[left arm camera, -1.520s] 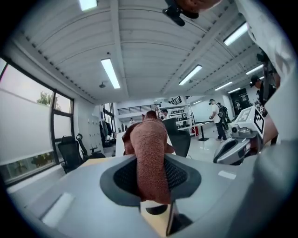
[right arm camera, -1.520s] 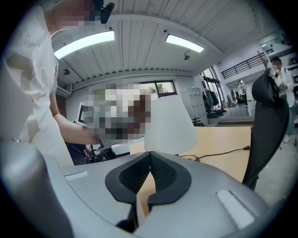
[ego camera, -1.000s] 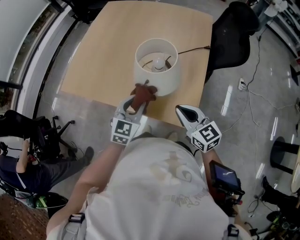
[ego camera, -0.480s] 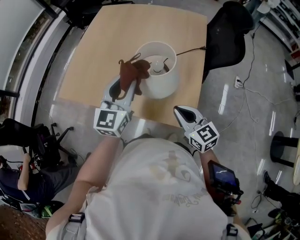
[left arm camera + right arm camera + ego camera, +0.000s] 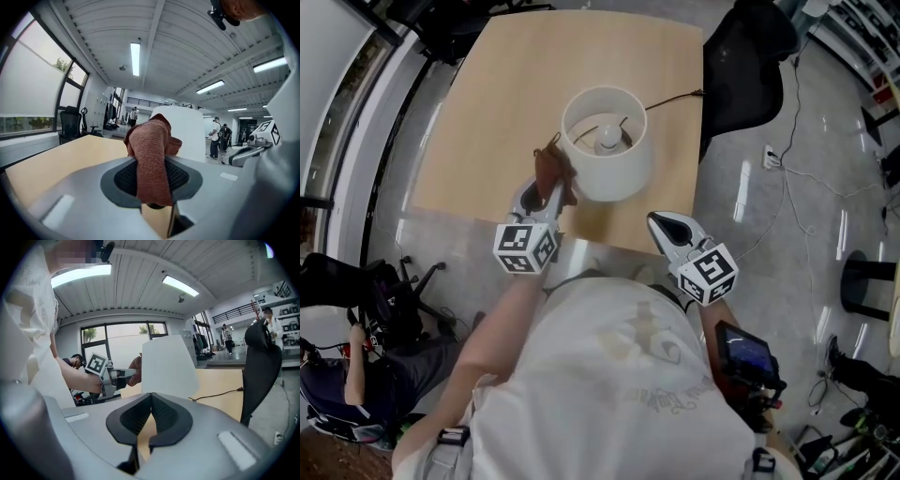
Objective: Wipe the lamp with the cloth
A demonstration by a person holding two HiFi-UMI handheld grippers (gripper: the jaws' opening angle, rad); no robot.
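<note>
Head view: left hand-held gripper (image 5: 549,194), clamped on cloth (image 5: 550,170), has slid from lamp (image 5: 617,176) rim to its side

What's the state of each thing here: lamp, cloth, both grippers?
lamp: upright on the table, cord attached.
cloth: bunched, clamped, at the shade's left side.
left gripper: shut on the cloth.
right gripper: jaws together, nothing between them.

Tan table (image 5: 487,103), black chair (image 5: 745,66), perhaps a seated person (image 5: 353,373)
</note>
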